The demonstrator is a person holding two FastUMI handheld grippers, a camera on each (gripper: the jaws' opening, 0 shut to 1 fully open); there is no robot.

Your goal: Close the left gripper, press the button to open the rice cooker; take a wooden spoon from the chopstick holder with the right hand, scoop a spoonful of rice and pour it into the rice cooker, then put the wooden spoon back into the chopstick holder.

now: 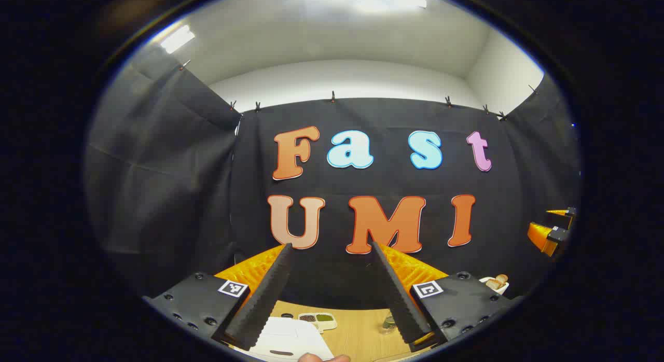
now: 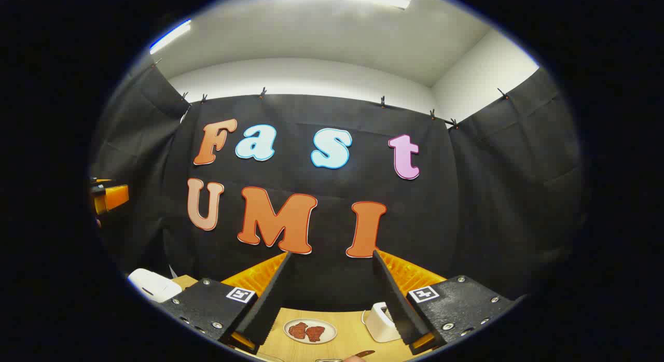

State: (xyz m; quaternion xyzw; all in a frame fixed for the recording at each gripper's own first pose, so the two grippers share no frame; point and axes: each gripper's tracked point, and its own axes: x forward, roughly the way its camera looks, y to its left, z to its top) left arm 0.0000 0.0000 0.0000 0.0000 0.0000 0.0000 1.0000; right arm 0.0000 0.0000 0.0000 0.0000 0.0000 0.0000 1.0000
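Both the left gripper point(image 1: 332, 248) and right gripper point(image 2: 332, 255) hover with jaws wide above the tabletop point(image 1: 358, 333), so pressing the rice cooker point(image 1: 288, 341) (near the front edge) unclosed risks straddling its button.

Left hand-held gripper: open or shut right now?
Open. In the left gripper view, the left hand-held gripper has its two fingers spread wide apart, with nothing between them.

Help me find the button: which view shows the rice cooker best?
The left gripper view: the white rice cooker sits just below the open left gripper, lid closed, its top partly cut off. The right gripper view shows it off to the side, small.
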